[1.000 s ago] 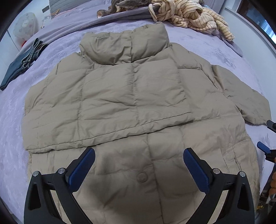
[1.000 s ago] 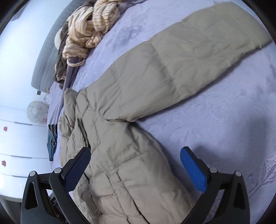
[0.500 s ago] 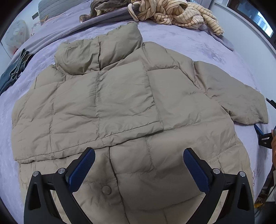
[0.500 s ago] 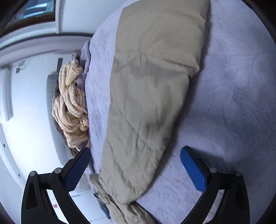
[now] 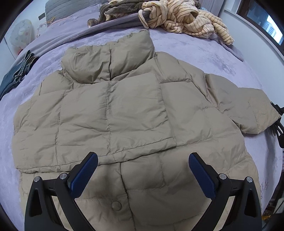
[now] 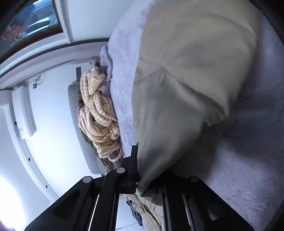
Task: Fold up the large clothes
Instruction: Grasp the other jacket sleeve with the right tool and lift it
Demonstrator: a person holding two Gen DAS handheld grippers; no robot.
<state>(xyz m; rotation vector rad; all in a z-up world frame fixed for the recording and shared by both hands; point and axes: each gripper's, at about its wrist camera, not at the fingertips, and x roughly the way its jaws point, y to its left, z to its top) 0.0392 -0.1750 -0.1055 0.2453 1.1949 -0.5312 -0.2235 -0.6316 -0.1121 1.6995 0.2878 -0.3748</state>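
Observation:
A large tan puffer jacket (image 5: 113,113) lies spread on the lavender bed (image 5: 221,58), collar at the far end, its left sleeve folded across the chest. My left gripper (image 5: 142,173) is open and empty, hovering over the jacket's lower front near a snap button (image 5: 116,205). The right sleeve (image 5: 248,110) stretches to the right edge, where my right gripper (image 5: 277,115) shows at its cuff. In the right wrist view my right gripper (image 6: 142,177) is shut on the sleeve's cuff (image 6: 177,106), which fills the view.
A striped cream garment (image 5: 186,17) and a brown one (image 5: 120,8) are heaped at the head of the bed. Folded jeans (image 5: 16,74) lie at the far left. A window (image 5: 266,23) and wall stand to the right.
My right gripper has closed on the sleeve cuff; it was open above the sleeve before. My left gripper has shifted slightly over the jacket and stays open.

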